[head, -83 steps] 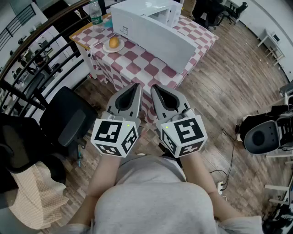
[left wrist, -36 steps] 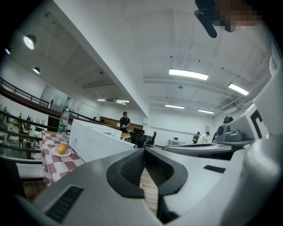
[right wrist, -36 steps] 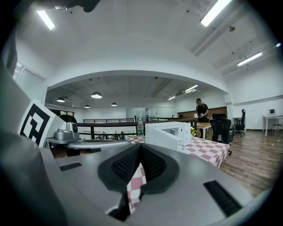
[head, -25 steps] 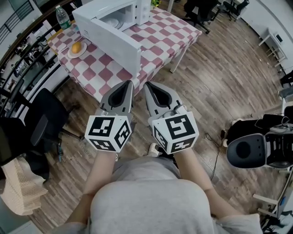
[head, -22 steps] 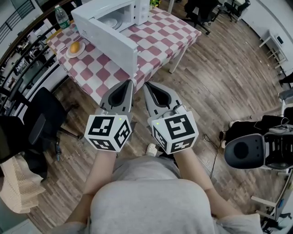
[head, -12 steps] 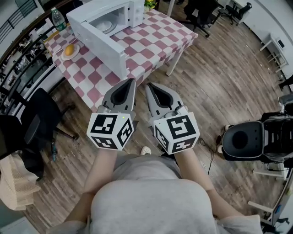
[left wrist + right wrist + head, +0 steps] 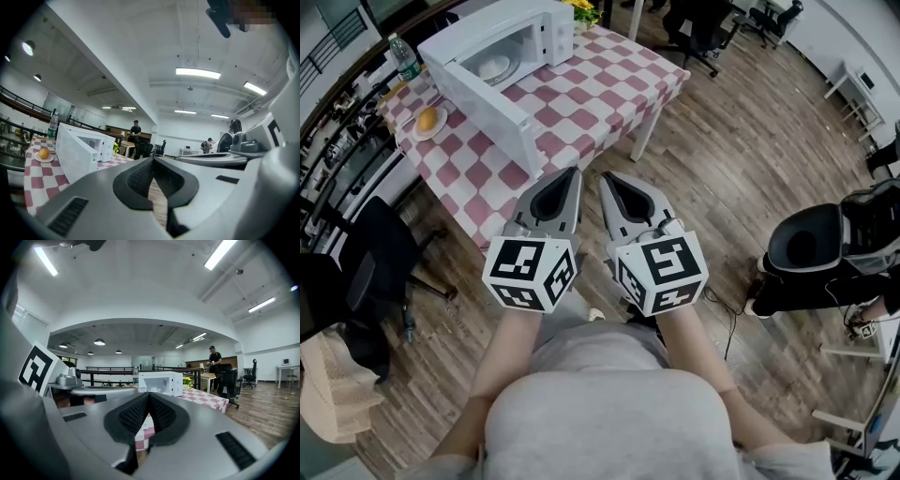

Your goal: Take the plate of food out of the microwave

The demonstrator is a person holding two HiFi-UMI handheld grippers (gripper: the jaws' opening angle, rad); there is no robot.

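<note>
Shuffled sideways round the checkered worktop point(image 7: 609, 84) since a second ago, so now looking into the open microwave point(image 7: 502, 28) with the plate point(image 7: 494, 67) inside, well beyond left gripper point(image 7: 574, 173) and right gripper point(image 7: 606, 177), both closed on nothing, so no grab yet.

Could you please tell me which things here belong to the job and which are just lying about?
For the job: microwave, door open; plate inside it; left gripper and right gripper, both shut and empty.
Lying about: orange on a small dish; water bottle; yellow flowers; black office chair.
</note>
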